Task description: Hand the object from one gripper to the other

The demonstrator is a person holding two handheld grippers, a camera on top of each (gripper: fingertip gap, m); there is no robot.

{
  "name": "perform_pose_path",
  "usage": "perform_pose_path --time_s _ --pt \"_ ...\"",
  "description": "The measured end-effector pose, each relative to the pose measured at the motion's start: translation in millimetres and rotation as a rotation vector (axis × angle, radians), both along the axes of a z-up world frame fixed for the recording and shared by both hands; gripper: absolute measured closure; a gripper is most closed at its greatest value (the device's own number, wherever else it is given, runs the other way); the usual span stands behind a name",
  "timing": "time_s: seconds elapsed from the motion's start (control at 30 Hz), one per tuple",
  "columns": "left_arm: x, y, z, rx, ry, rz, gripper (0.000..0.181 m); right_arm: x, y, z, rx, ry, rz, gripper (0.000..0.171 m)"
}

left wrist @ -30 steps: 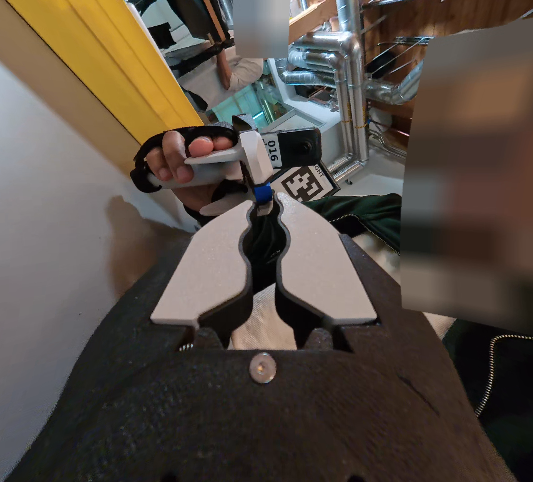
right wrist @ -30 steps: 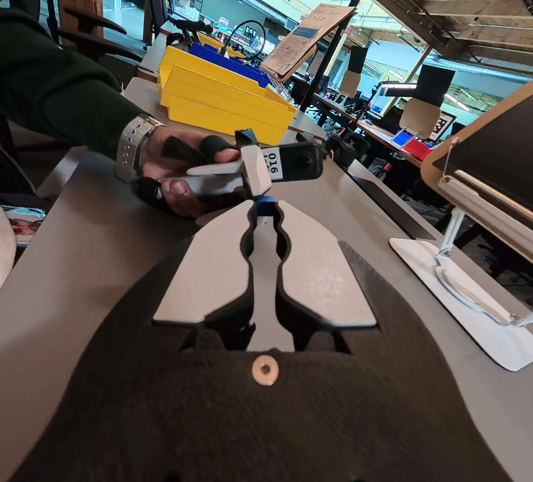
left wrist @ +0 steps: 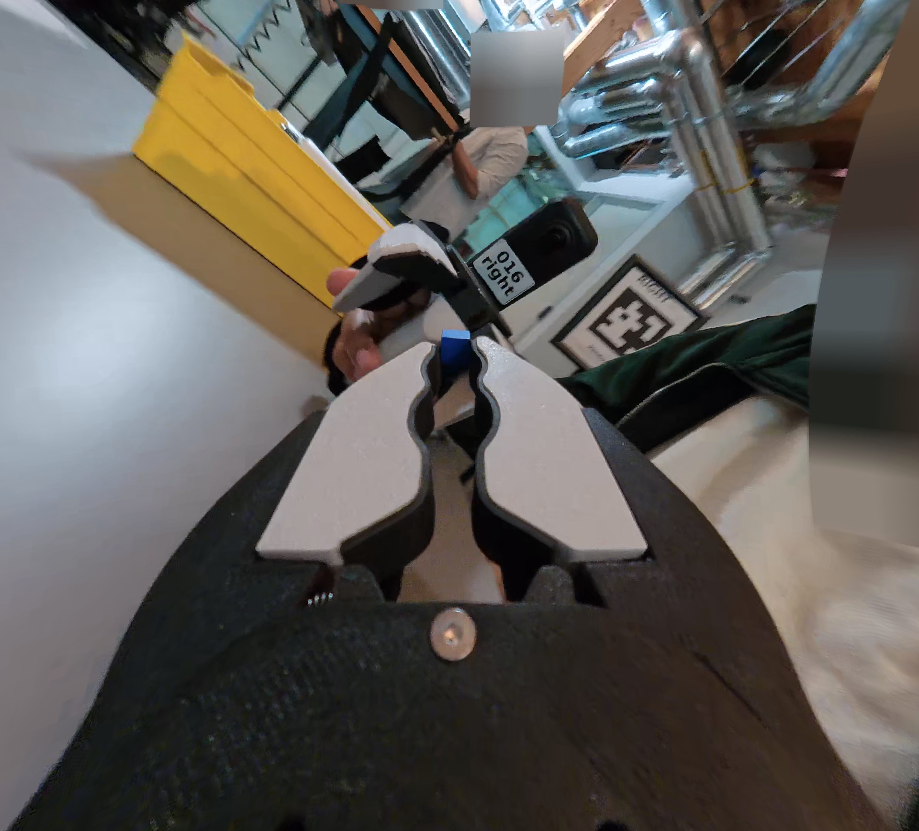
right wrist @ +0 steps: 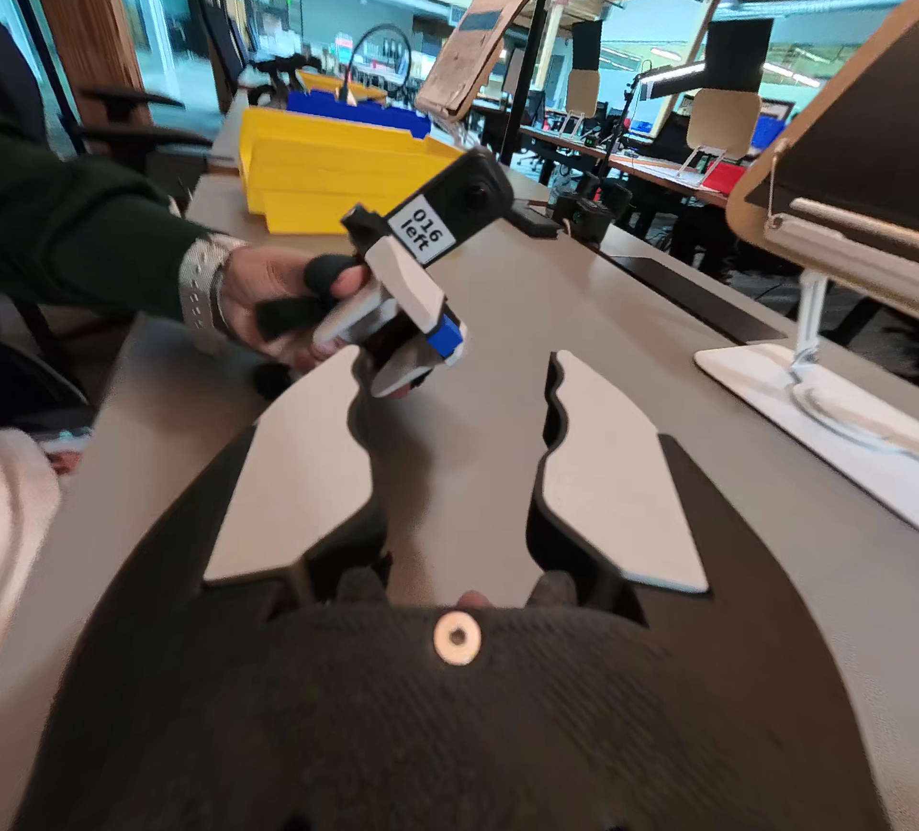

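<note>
Fingers of the left gripper pinch the small blue plastic cube at their tips, held above the grey counter; the right gripper stands spread wide, empty.

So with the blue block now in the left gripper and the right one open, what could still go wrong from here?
1. The left gripper pinches the blue block only at its fingertips, so a jolt might let it slip out and drop toward the table.
2. The right gripper, jaws wide open, sits close beside the block; pulling away carelessly could knock it loose.
3. Both views are motion-blurred, suggesting quick movement that may strain the shallow grip.
</note>
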State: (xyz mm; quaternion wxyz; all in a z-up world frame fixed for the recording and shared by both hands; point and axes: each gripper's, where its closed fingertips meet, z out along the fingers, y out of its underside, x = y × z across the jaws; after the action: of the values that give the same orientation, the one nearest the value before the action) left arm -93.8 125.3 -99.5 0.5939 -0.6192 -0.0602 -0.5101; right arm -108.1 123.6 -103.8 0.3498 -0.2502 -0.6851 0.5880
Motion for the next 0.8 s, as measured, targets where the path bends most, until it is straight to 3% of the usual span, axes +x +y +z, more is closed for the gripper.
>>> perform_pose_path --time_s 0.03,0.1,0.2,0.33,0.5,0.8 --pt "-1.8 0.5 1.4 0.023 0.060 0.038 0.173 0.4 1.2 3.0 -0.057 -0.021 0.010 0.104" --pt "-3.6 0.4 4.4 0.081 0.202 0.113 0.172 3.2 2.6 7.8 -0.202 -0.104 0.058 0.116" --pt "-1.6 0.1 7.4 0.145 0.408 0.187 0.172 12.9 2.2 12.1 -0.501 -0.377 0.218 0.142" --pt "3.3 1.1 6.7 0.208 0.676 0.264 0.171 13.3 9.5 17.5 -0.794 -0.540 0.339 0.149" --pt "5.9 6.5 -9.9 0.171 0.981 0.308 0.171 12.6 -0.7 -2.0 -0.856 -0.734 0.383 0.147" --pt "11.4 8.0 -14.0 0.171 1.040 0.294 0.171 12.9 -5.6 -4.0 -0.949 -0.808 0.434 0.160"
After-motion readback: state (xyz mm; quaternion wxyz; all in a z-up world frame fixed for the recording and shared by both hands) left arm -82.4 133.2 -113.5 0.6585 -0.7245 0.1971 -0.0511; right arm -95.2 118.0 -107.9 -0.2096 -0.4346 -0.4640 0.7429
